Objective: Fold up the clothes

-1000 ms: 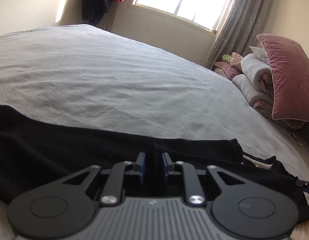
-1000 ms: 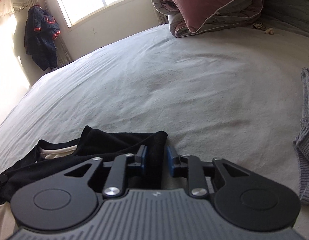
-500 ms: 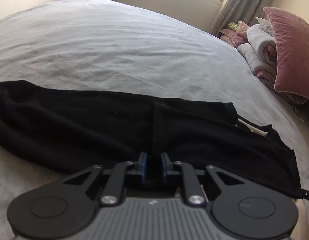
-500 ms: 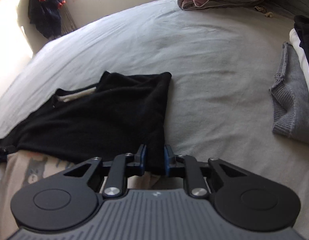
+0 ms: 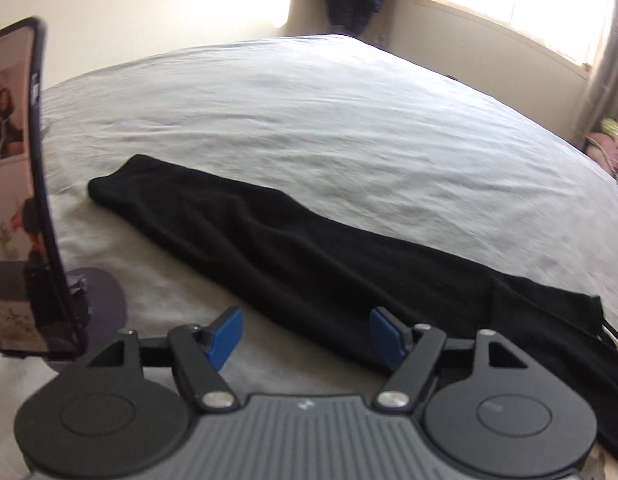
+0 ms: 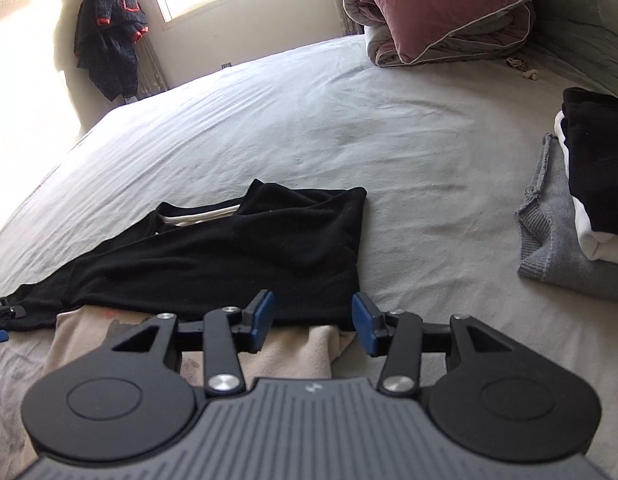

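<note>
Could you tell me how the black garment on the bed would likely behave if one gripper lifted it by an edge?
The black garment would probably sag and unfold: it lies limp and creased on the bed sheet. It seems light, being thin. Its matte knit suggests the pads would hold it without slipping.

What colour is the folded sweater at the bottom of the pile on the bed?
Grey sweater; right wrist view shows it best.

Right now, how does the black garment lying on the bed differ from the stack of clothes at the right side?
The black garment lies spread long and low across the bed; the stack of clothes is compact and piled in layers. The garment is all black, while the stack shows grey, white and black pieces. The garment sits just ahead of the right gripper; the stack lies off to the side. Both rest on the same grey sheet.
</note>
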Action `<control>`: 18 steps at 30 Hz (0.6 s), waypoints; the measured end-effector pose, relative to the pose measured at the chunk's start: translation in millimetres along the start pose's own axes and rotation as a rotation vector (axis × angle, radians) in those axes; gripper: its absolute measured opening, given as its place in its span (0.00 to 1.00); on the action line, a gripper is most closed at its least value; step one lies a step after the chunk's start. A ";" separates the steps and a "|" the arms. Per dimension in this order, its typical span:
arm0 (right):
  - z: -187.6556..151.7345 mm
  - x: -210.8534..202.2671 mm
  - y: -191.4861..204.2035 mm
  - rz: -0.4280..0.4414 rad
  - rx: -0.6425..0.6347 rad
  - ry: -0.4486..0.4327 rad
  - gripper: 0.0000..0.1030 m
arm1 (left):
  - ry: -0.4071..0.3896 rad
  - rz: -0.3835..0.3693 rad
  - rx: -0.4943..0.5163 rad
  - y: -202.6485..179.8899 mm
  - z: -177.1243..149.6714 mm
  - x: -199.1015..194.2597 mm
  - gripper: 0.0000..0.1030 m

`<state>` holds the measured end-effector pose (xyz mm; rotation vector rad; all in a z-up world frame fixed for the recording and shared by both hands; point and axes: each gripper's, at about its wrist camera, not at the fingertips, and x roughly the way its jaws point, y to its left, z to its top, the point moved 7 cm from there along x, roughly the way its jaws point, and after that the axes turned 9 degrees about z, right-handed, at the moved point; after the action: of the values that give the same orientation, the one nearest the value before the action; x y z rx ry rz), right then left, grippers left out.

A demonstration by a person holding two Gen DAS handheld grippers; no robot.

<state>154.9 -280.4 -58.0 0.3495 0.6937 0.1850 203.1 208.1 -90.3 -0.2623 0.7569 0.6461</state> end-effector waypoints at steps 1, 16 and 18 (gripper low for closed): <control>-1.9 -1.3 0.5 0.009 0.011 -0.005 0.48 | 0.003 0.021 -0.018 3.0 0.6 6.2 0.71; -16.0 12.4 10.0 0.064 0.018 -0.015 0.48 | -0.178 0.120 -0.307 24.3 22.6 48.5 0.11; -14.4 15.3 13.5 0.071 0.007 -0.021 0.48 | -0.191 0.109 -0.333 25.3 25.0 48.2 0.09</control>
<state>156.4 -260.0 -72.3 0.3829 0.6622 0.2462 227.4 260.3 -106.6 -0.4594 0.4804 0.8884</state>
